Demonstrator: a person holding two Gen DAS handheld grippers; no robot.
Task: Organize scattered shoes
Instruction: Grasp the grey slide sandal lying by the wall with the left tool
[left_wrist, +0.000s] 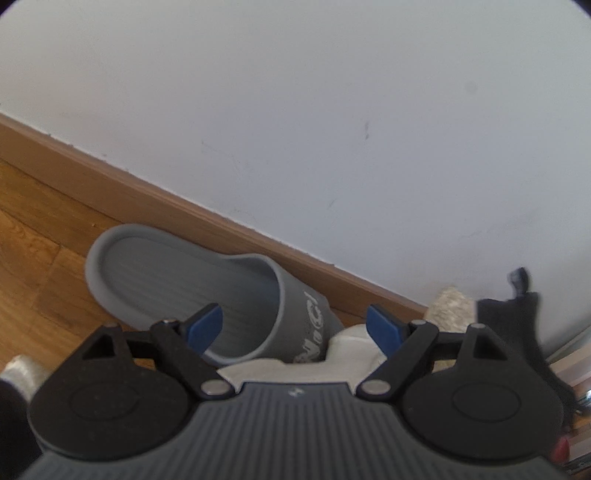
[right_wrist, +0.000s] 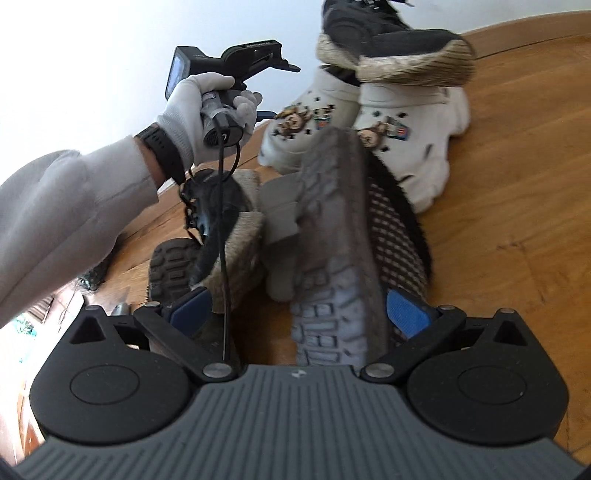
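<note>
Left wrist view. Nearest the camera we saw the left gripper (left_wrist: 295, 325) with its blue pads (left_wrist: 205, 326) spread wide and nothing pressed between them: released. Just beyond the pads lay a grey slide sandal (left_wrist: 184, 280) on the wooden floor (left_wrist: 33, 236), its heel toward the far left and its strap, printed with white lettering, between the pads' line of sight. It lay close along the brown skirting board (left_wrist: 155, 195), above which rose the white wall (left_wrist: 332, 110). At the right edge we noted a black fur-trimmed boot (left_wrist: 517, 314); a white shoe showed partly beneath the gripper.

Right wrist view. The right gripper (right_wrist: 299, 314) had a grey-soled, check-patterned slipper (right_wrist: 340, 240) standing between its pads with the tread facing the camera. The right-hand pad (right_wrist: 408, 314) lay against its upper, while the left-hand pad stood clear of the sole; we could not tell whether it was gripped. To the left lay a second black boot (right_wrist: 210, 236) on its side. Farther off stood a pair of white clogs (right_wrist: 369, 118) with charms, side by side on the floor, a black fur-cuffed boot (right_wrist: 388, 48) lying across them. A white-gloved hand (right_wrist: 199, 110) held the other gripper above.
</note>
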